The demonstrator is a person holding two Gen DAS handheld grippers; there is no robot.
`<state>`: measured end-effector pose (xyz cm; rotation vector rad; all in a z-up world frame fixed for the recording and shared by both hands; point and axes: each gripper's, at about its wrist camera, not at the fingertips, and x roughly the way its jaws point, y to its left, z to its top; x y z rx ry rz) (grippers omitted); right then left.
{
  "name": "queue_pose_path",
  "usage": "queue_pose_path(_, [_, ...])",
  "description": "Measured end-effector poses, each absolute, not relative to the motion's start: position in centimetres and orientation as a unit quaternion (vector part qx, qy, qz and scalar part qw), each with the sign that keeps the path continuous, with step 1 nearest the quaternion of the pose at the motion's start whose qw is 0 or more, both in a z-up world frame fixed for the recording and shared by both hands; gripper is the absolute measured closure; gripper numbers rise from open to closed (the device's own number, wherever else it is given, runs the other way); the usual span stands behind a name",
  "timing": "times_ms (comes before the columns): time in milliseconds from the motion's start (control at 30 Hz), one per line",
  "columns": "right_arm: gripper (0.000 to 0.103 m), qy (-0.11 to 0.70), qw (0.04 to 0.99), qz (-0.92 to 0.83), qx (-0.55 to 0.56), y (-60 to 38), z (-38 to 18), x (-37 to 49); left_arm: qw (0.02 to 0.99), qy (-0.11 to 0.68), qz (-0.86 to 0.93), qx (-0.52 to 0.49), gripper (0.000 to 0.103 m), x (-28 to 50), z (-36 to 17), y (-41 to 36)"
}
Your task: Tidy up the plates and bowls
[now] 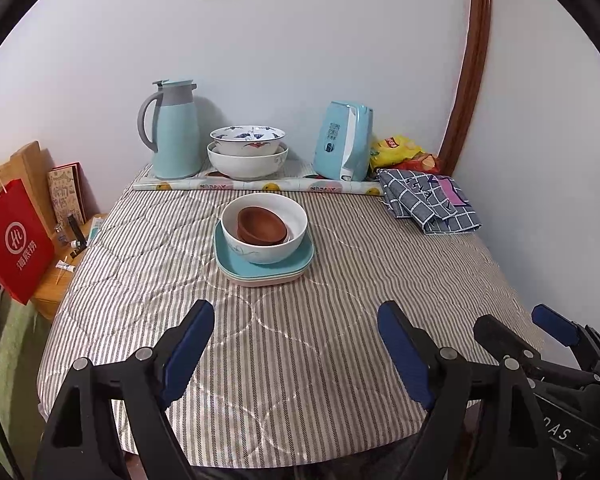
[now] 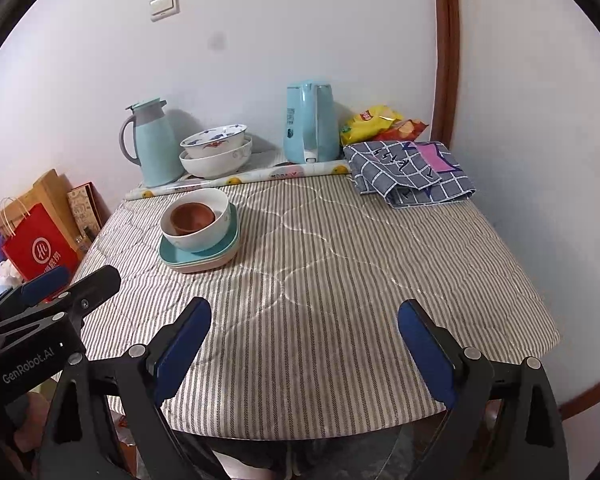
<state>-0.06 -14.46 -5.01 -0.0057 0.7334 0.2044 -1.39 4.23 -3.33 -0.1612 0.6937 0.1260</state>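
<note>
A white bowl (image 1: 274,246) sits on stacked square plates, teal over pink (image 1: 266,274), mid-table. Brown wooden bowls (image 1: 260,226) nest inside the white bowl. The same stack shows in the right wrist view: white bowl (image 2: 204,236), plates (image 2: 198,260), brown bowls (image 2: 191,218). At the back, a blue-patterned bowl (image 1: 247,140) sits in a larger white bowl (image 1: 247,164); they also show in the right wrist view (image 2: 216,156). My left gripper (image 1: 296,344) is open and empty above the near table edge. My right gripper (image 2: 304,340) is open and empty; it also shows in the left wrist view (image 1: 520,328).
A teal thermos jug (image 1: 174,132), a teal kettle (image 1: 342,142), snack bags (image 1: 400,150) and a rolled mat (image 1: 256,188) line the back. A folded checked cloth (image 1: 428,200) lies at the back right. A red bag (image 1: 14,236) stands left of the striped table (image 1: 300,360).
</note>
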Motion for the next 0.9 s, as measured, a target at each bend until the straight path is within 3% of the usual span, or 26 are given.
queue_pose_path(900, [0.009, 0.357, 0.929, 0.098, -0.002, -14.48, -5.0, -0.41, 0.936, 0.337, 0.066, -0.079, 0.02, -1.88, -3.11, 4.25])
